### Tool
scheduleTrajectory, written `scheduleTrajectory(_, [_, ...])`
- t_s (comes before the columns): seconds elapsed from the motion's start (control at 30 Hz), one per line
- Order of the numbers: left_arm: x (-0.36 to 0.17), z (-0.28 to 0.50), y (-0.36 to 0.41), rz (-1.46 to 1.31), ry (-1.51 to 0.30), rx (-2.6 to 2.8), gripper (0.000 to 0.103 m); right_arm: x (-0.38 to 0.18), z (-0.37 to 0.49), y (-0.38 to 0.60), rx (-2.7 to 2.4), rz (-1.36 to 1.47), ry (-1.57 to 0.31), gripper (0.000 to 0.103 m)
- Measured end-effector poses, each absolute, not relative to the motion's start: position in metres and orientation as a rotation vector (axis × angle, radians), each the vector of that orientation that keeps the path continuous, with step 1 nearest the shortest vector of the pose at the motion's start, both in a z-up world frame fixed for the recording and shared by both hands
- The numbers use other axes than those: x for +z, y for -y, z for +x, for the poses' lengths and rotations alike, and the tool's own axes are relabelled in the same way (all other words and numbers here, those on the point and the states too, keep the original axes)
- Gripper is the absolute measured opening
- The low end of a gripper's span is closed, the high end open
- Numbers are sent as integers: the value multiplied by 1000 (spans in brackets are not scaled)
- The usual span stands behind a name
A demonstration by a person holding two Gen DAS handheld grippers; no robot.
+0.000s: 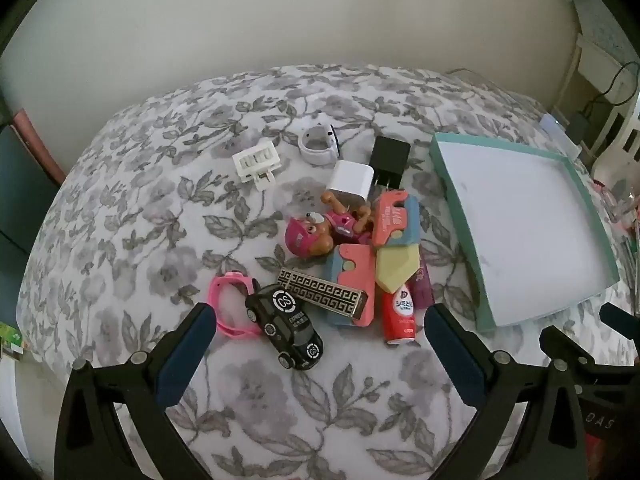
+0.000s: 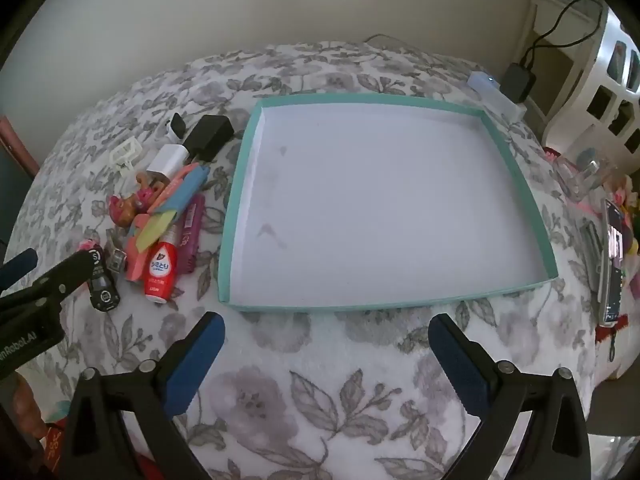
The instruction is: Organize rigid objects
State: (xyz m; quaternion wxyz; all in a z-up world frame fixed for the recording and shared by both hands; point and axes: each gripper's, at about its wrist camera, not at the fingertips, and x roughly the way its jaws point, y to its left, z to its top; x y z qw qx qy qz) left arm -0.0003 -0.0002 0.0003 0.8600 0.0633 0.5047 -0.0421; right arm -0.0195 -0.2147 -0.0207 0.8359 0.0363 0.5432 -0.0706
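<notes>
A pile of small objects lies on the floral cloth: a black toy car (image 1: pixel 286 326), a pink watch (image 1: pixel 232 304), a black-and-gold patterned bar (image 1: pixel 324 294), a red tube (image 1: pixel 398 314), a pink toy figure (image 1: pixel 316 230), coloured foam pieces (image 1: pixel 394 220), a white charger (image 1: pixel 350 180), a black charger (image 1: pixel 390 156), a white plug (image 1: pixel 258 160) and a white watch (image 1: pixel 320 144). An empty teal-rimmed tray (image 2: pixel 516 172) lies to their right. My left gripper (image 1: pixel 320 320) is open just before the car. My right gripper (image 2: pixel 326 334) is open in front of the tray.
The pile also shows in the right wrist view, with the red tube (image 2: pixel 160 270) nearest the tray. Clutter and a phone (image 2: pixel 612 264) lie at the right edge. A black adapter (image 2: pixel 518 80) with a cable and a white shelf (image 2: pixel 616 92) stand at the back right.
</notes>
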Motion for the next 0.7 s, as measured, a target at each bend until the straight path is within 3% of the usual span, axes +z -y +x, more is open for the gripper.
scheduleTrajectory(0.7, [6, -5, 3, 41, -1118, -47, 103, -19, -17, 215, -136, 96, -1138, 103])
